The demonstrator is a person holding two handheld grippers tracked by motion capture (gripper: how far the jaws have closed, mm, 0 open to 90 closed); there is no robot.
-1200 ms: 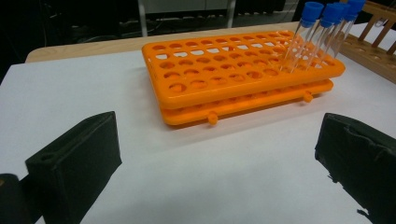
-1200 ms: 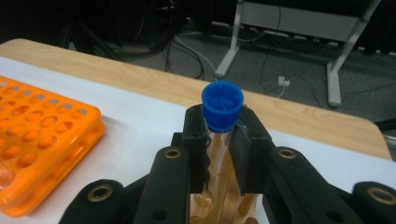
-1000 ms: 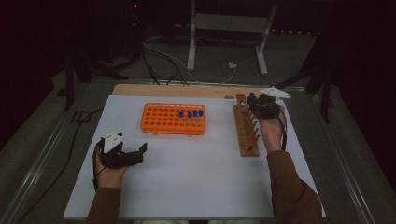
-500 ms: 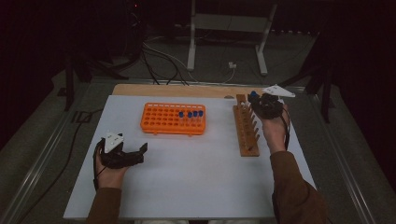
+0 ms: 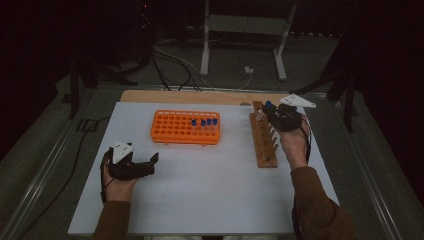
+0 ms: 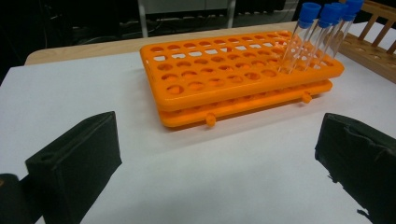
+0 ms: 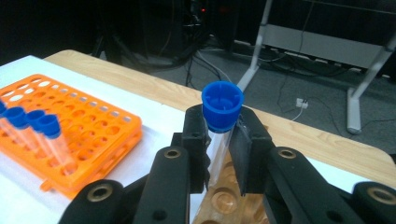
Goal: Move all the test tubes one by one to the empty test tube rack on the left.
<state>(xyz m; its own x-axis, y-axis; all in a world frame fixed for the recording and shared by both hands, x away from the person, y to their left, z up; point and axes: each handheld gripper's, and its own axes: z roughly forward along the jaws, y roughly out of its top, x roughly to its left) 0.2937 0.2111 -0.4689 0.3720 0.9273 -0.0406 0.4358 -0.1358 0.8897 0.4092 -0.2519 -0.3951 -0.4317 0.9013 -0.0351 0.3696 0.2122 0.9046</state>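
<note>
Here the right tongs (image 7: 218,151) pinch a blue-capped tube (image 7: 219,126) seemingly upright over the wooden rack (image 5: 264,142); left tongs (image 5: 142,165) rest spread.

Over the last second we have drawn our right gripper (image 5: 274,114) a little toward the far end of the wooden rack (image 5: 264,142), away from the middle pegs where it stood. It now sits over the rack's far end, beside the far edge of the table (image 5: 200,185). The blue-capped tube (image 7: 219,122) clamped between its jaws has travelled with it.
</note>
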